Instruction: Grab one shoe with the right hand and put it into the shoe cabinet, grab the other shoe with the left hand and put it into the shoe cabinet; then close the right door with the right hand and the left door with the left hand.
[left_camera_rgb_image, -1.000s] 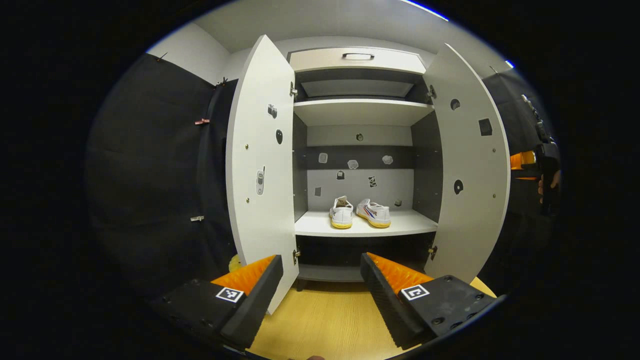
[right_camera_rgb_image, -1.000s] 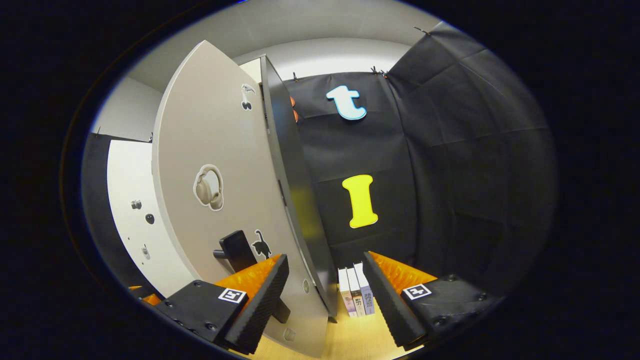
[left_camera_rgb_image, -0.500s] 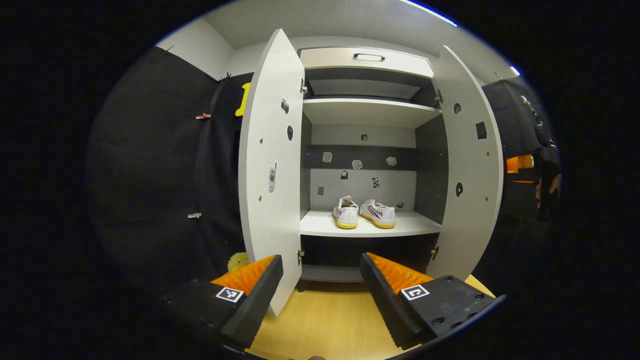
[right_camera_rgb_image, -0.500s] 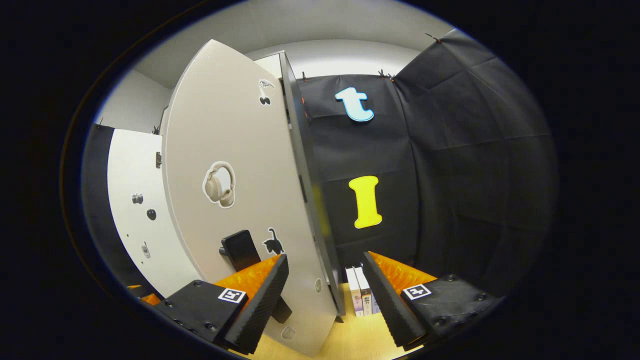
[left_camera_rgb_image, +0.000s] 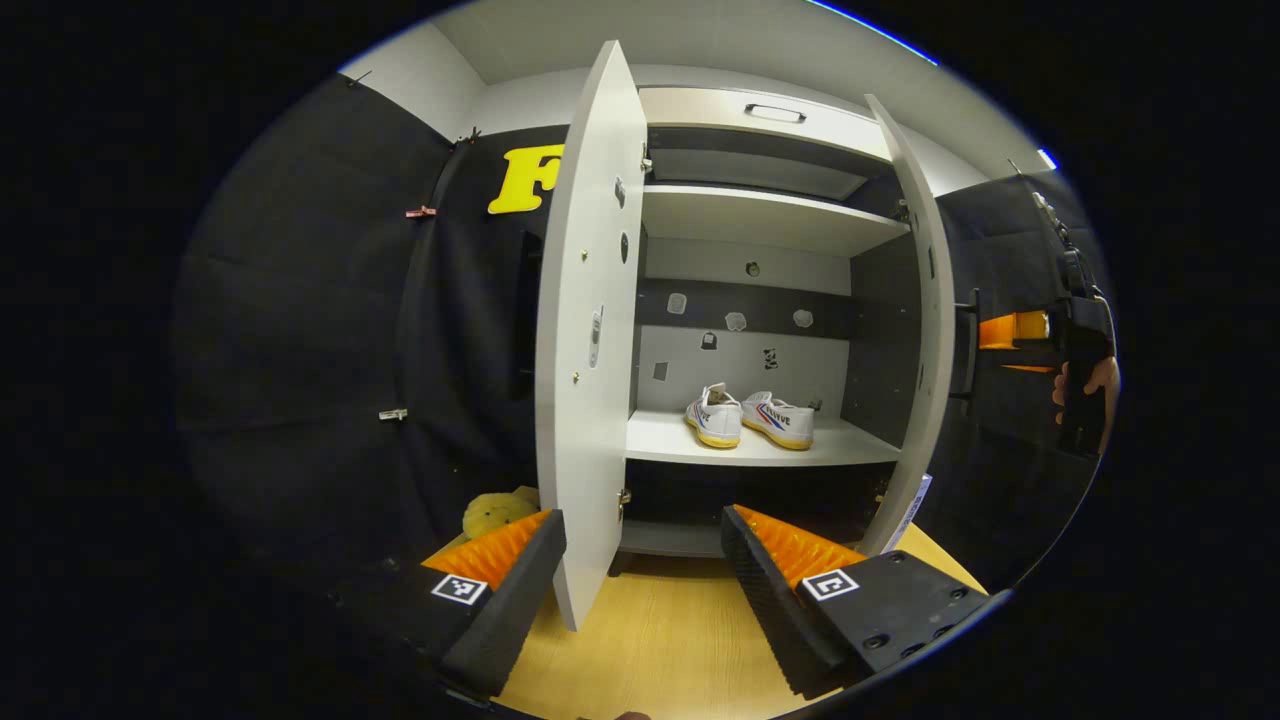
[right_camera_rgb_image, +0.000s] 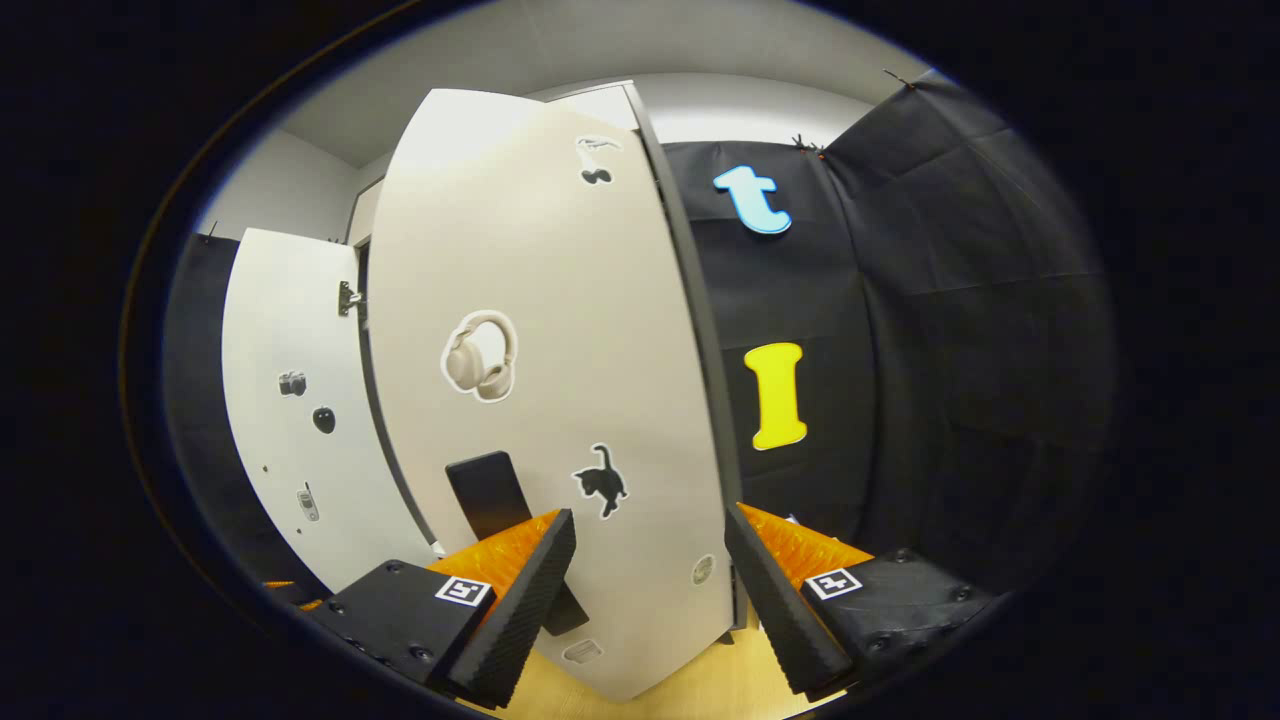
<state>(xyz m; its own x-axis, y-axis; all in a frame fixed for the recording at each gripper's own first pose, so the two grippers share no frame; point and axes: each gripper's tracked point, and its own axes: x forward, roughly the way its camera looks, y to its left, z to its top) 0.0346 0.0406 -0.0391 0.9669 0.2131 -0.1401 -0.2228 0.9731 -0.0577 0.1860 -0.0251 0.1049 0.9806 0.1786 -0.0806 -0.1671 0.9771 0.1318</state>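
Left gripper (left_camera_rgb_image: 640, 575) spread wide, empty, before the left door (left_camera_rgb_image: 585, 340). Right gripper (right_camera_rgb_image: 648, 585) gapes too, right door (right_camera_rgb_image: 560, 380) just ahead, perhaps touching. Farther in, both shoes (left_camera_rgb_image: 750, 420) sit side by side on the cabinet (left_camera_rgb_image: 760, 215) shelf.

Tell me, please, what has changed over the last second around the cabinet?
Both doors have swung toward closed: the left door and right door now show nearly edge-on, and the right door fills more of the right gripper view. Nothing was grasped. The shoes stayed on the shelf; both grippers stayed open.
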